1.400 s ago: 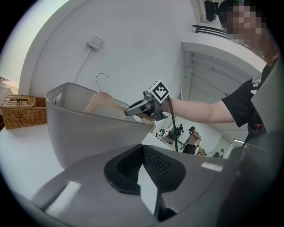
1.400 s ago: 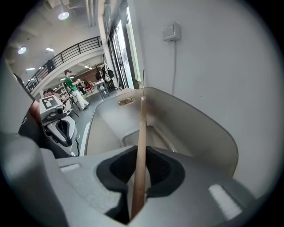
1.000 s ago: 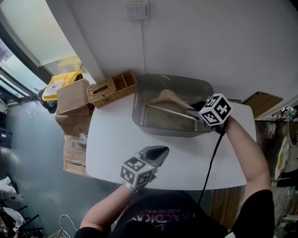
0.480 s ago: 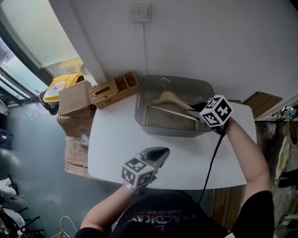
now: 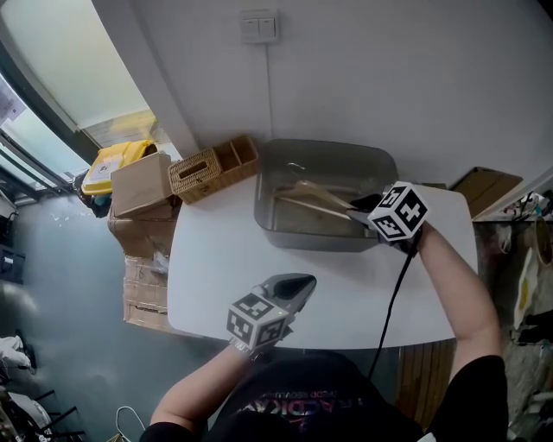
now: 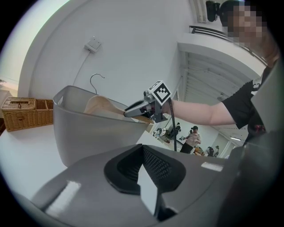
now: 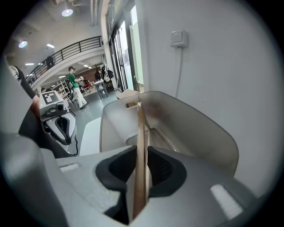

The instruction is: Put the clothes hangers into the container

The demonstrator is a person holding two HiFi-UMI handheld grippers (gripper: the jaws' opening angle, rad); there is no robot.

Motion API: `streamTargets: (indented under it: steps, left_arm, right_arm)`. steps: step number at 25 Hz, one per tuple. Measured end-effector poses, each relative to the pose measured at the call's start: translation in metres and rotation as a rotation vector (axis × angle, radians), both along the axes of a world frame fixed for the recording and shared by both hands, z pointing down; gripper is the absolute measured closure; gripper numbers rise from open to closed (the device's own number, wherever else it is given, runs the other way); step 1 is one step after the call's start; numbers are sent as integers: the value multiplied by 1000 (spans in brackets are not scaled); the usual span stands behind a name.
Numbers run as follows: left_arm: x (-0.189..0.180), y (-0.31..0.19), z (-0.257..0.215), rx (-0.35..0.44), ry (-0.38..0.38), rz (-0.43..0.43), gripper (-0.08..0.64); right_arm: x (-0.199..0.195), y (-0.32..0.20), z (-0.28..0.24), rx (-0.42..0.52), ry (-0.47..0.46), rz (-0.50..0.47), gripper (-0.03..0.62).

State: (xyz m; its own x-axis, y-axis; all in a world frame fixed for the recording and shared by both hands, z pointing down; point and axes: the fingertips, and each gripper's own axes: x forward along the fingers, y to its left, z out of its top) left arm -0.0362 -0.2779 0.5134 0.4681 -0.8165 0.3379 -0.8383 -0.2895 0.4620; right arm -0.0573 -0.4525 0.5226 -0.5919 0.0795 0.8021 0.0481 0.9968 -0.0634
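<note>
A wooden clothes hanger (image 5: 316, 198) with a metal hook lies tilted inside the grey plastic container (image 5: 285, 233) at the back of the white table. My right gripper (image 5: 361, 205) is over the container's right rim, shut on the hanger's end. In the right gripper view the hanger (image 7: 141, 146) runs edge-on between the jaws into the container (image 7: 208, 128). My left gripper (image 5: 294, 285) hovers near the table's front edge, shut with nothing in it. In the left gripper view the container (image 6: 84, 128) stands ahead, with the hanger (image 6: 100, 106) and the right gripper (image 6: 133, 109) over it.
A wicker basket (image 5: 212, 166) sits on the table's back left corner, next to the container. Cardboard boxes (image 5: 138, 186) and a yellow bin (image 5: 108, 164) stand on the floor to the left. The white wall with a switch (image 5: 257, 26) is right behind the container.
The right gripper has lowered the hanger deeper into the container, so it lies flatter and its hook sits lower. The left gripper has stayed where it was.
</note>
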Motion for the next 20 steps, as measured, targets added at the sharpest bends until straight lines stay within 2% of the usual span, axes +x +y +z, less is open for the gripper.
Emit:
streamTargets:
  steps: [11, 20]
  left_arm:
    - [-8, 15, -5, 7, -4, 17, 557]
    - [-17, 29, -9, 28, -22, 38, 557]
  right_arm:
    - [4, 31, 12, 157, 98, -140, 500]
    - [6, 33, -2, 176, 81, -79, 500]
